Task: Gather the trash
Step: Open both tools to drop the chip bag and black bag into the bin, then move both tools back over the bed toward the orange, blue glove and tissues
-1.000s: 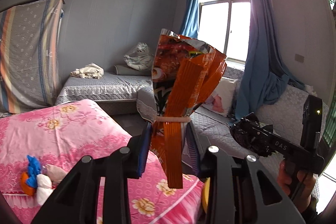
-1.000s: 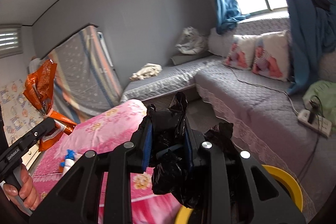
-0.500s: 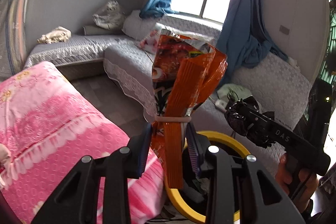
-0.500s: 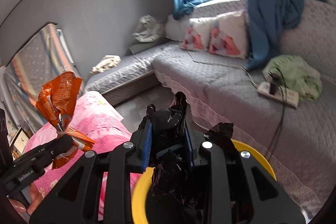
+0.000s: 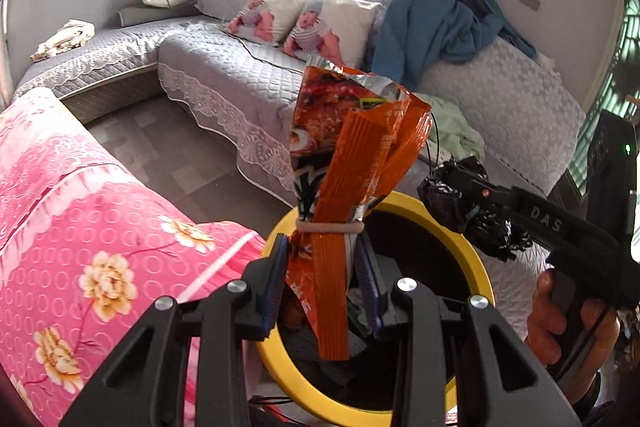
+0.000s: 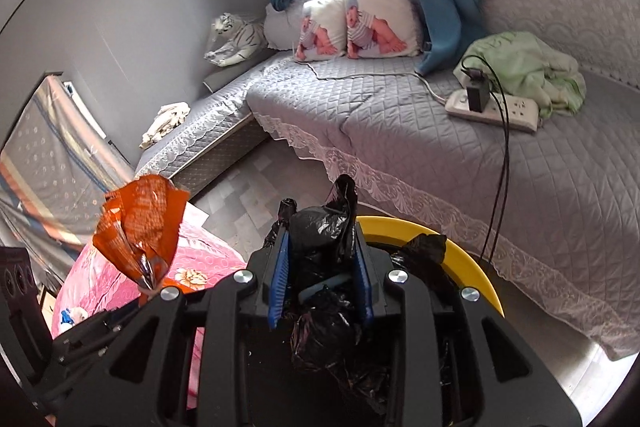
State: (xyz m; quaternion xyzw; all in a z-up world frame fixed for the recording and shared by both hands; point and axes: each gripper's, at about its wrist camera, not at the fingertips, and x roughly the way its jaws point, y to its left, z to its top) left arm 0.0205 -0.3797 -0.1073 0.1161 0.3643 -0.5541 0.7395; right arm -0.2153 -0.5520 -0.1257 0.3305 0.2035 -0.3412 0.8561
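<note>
Trash pinched in both grippers above the yellow bin (image 5: 478, 269).
Orange snack wrapper (image 5: 352, 163) stands clamped between the left fingers (image 5: 276, 281); black plastic bag (image 6: 320, 239) between the right fingers (image 6: 280, 275), which have just eased slightly apart.

Left gripper (image 5: 322, 281): gripping an orange snack wrapper (image 5: 348, 163), blue pads pressing on it just below a rubber band (image 5: 330, 227) that is cinching it.
Wrapper: standing upright, its torn top flaring open, its tail hanging over the bin's mouth.
Bin (image 5: 478, 269): yellow rim, dark inside, sitting directly beneath the jaws; contents too dim to tell.
Right gripper (image 5: 444, 193): reaching in from the right above the rim, carrying crumpled black plastic (image 5: 490, 237); a hand (image 5: 568, 327) is holding its handle.
Surroundings: pink floral bedspread (image 5: 80, 227) lying at left; grey quilted sofa (image 5: 224, 75) with two printed pillows (image 5: 304, 23) behind.
</note>
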